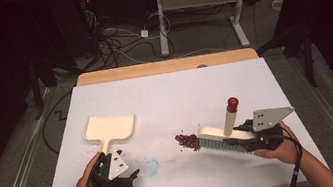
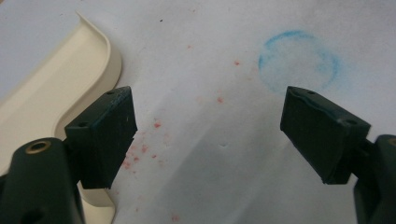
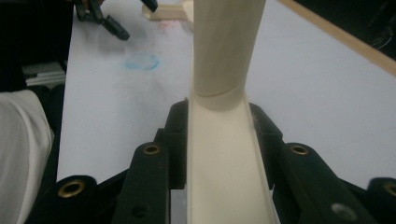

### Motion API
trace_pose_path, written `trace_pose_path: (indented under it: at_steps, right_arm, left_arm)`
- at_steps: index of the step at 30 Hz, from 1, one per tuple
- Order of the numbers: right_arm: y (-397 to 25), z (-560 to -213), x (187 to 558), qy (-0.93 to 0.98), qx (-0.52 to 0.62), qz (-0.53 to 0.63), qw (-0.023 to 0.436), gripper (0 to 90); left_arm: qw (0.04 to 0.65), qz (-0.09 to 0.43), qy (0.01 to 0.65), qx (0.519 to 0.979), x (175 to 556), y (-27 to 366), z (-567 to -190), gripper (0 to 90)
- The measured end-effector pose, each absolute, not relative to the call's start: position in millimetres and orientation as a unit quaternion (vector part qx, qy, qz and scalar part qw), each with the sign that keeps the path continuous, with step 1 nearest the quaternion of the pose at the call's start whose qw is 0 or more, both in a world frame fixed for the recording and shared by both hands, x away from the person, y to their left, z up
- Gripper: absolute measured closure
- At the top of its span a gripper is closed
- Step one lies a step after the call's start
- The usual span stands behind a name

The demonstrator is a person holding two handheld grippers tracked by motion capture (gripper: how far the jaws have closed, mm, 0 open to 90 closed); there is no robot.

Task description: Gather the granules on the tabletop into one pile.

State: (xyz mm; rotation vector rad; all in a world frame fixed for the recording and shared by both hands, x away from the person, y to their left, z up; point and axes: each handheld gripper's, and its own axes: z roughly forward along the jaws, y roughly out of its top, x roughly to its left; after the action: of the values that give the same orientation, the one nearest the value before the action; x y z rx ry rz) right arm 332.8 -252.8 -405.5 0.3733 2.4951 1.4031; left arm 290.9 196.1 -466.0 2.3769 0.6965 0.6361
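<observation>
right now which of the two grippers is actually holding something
The right gripper: its jaws are clamped on the cream brush beside the red crumbs. The left gripper is open and empty, near the dustpan handle.

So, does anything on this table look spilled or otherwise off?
Yes. A small heap of red crumbs lies loose on the white table just left of the brush, with fainter red specks near the dustpan. A smudged blue ring also stains the surface between the hands.
</observation>
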Motion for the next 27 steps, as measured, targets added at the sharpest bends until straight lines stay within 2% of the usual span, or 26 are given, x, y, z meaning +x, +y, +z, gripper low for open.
trace_pose_path:
  at_steps: [5, 9, 19, 27]
  right_arm:
    - [-257, -404, 335, 0.844, 0.139, 0.502, 0.128, 67.4]
    - [-252, -409, 338, 0.847, 0.128, 0.504, 0.109, 67.4]
    - [-194, -434, 348, 0.869, 0.075, 0.485, 0.061, 67.4]
    - [-172, -441, 369, 0.869, 0.058, 0.487, 0.065, 67.4]
  left_arm:
    - [0.291, 0.241, 0.264, 0.887, 292, 197, -465, 17.8]
    - [0.291, 0.241, 0.264, 0.887, 293, 197, -465, 17.8]
    - [0.292, 0.24, 0.266, 0.887, 293, 196, -466, 17.8]
    - [0.29, 0.239, 0.267, 0.887, 292, 199, -466, 17.8]
